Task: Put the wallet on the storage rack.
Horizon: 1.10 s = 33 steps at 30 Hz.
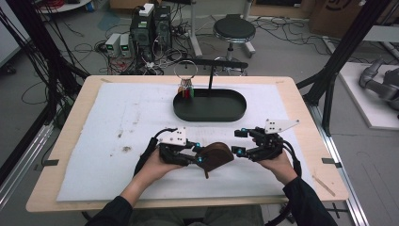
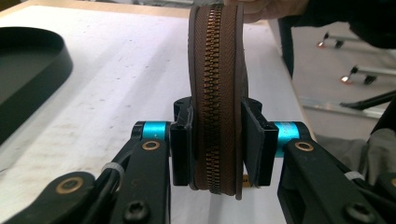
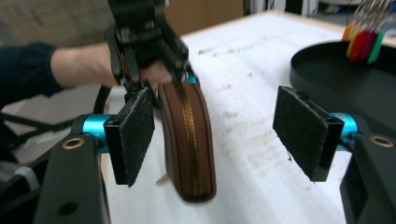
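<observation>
A brown zip pouch [image 1: 216,156] is held on edge just above the white mat, near the table's front. My left gripper [image 1: 200,156] is shut on it; in the left gripper view both pads clamp the pouch [image 2: 215,100] across its brass zip. My right gripper [image 1: 241,142] is open just to the right of the pouch. In the right gripper view the pouch [image 3: 189,140] hangs between the spread pads, nearer the left pad [image 3: 133,133], touching neither. The left gripper [image 3: 140,42] and its hand show behind it.
A black oval tray [image 1: 210,106] with an upright post lies beyond the grippers at mid-table. A wire ring with coloured tags [image 1: 186,87] stands at the tray's left end. The white mat [image 1: 108,132] covers most of the wooden table.
</observation>
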Available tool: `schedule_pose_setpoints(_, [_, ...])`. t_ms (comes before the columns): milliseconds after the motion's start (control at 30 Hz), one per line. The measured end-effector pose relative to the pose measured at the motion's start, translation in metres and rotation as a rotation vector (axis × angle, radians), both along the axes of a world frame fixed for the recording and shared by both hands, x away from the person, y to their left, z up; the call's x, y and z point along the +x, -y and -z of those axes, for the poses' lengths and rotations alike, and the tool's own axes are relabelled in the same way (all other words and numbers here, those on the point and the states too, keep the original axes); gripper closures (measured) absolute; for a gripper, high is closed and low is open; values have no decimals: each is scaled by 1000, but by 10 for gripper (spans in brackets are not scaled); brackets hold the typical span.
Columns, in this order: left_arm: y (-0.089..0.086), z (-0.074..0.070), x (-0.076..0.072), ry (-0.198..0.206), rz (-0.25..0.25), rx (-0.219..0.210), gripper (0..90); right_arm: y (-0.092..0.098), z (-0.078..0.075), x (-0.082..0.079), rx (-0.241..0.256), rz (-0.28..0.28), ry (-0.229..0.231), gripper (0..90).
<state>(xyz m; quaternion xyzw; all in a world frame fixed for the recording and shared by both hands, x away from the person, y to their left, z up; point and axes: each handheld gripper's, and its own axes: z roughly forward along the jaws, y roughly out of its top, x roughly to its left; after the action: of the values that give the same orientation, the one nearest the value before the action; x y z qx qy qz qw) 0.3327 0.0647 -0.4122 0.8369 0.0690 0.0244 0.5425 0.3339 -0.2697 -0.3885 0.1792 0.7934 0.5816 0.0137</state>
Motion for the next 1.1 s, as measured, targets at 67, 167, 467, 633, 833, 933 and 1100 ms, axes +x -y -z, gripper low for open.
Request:
schedule_pose_setpoints(67, [-2,-4,-1,10,-5,19,672,-3,2,0,-32,-11,-7,291])
schedule_pose_setpoints(167, [-2,-10,-3,47,-9,64,672,-9,5,1,-82,-34,-4,269])
schedule_pose_setpoints(467, [0,-15,-7,78,0,115,673,-30,11,-4,-195,-79,27,260])
schedule_pose_setpoints(633, [5,-14,-9,84,24,126,673,-40,14,-6,-239,-102,31,336])
schedule_pose_setpoints(833, [7,-14,-10,90,39,134,672,-45,16,-9,-250,-169,32,581])
schedule_pose_setpoints(933, [7,-14,-11,97,44,131,667,-44,15,-8,-248,-182,33,650])
schedule_pose_setpoints(1100, [6,-15,-10,71,24,99,559,-43,14,-9,-242,-190,42,671])
